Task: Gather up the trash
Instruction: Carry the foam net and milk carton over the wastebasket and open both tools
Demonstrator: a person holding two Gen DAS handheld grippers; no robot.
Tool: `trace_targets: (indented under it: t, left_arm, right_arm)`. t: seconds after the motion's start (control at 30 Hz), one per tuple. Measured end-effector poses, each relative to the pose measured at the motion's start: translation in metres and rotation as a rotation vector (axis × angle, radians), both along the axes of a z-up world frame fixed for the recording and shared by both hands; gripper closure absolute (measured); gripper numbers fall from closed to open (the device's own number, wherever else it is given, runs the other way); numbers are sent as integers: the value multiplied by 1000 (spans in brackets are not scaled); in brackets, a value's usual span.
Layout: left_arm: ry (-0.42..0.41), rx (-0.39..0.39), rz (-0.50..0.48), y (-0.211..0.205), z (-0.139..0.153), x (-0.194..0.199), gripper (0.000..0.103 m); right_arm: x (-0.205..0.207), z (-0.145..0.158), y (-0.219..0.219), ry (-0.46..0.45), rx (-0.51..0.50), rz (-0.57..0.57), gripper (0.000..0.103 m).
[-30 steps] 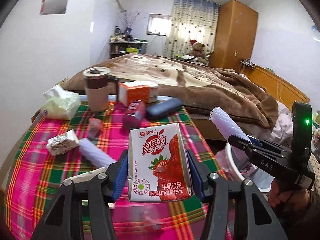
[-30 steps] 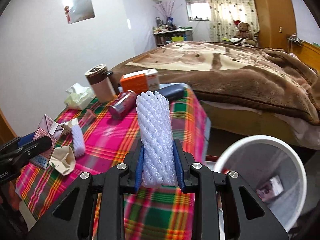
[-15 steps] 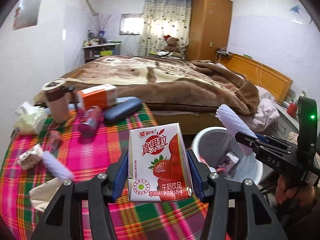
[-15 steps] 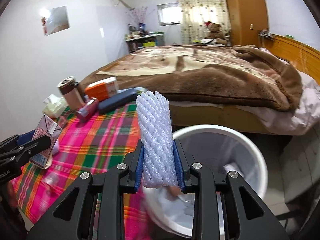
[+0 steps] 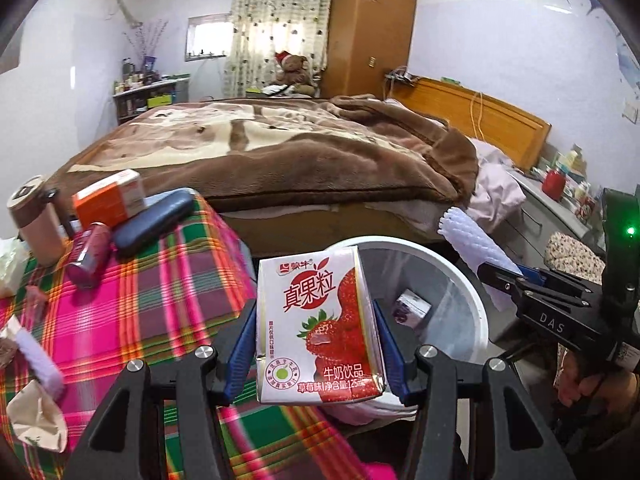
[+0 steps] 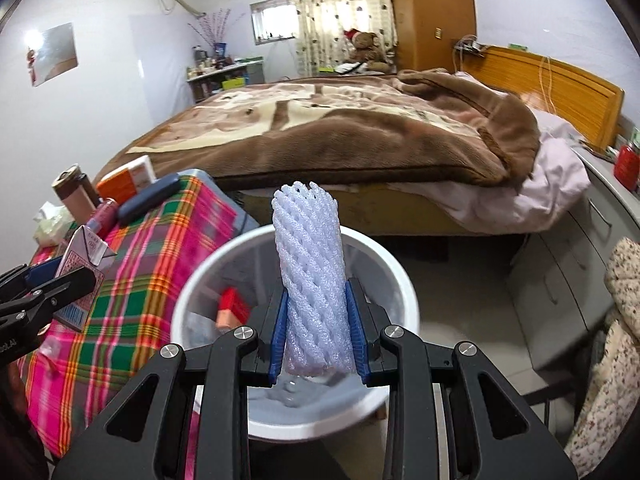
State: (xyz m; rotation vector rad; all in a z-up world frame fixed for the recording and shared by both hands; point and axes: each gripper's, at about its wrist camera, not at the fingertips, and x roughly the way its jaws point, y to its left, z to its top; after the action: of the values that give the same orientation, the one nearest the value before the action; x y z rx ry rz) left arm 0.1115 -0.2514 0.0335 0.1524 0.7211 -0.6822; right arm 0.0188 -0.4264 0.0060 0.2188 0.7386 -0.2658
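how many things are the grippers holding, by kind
milk carton: 1, in the left gripper
foam net sleeve: 1, in the right gripper
total: 2

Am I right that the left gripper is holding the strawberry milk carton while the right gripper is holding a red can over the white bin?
Not quite. The left gripper does hold the strawberry milk carton, but the right gripper is clamped on a white foam net sleeve, not a red can, over the white bin. The right wrist view shows it.
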Motion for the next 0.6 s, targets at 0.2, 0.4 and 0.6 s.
trace_targets:
  t: [0.2,0.4,0.6]
  left_arm:
    - [22,27,-35,-29,-14,0,48]
    - [47,53,-50,-47,-31,9,48]
    - [78,80,-74,-64,-50,22,47]
  right_arm:
    - [-4,-8,-12,34,-2,-27,74]
    - [-2,-20,-21,83,-5,-45,74]
    - [4,-30,-31,124,10,-47,74]
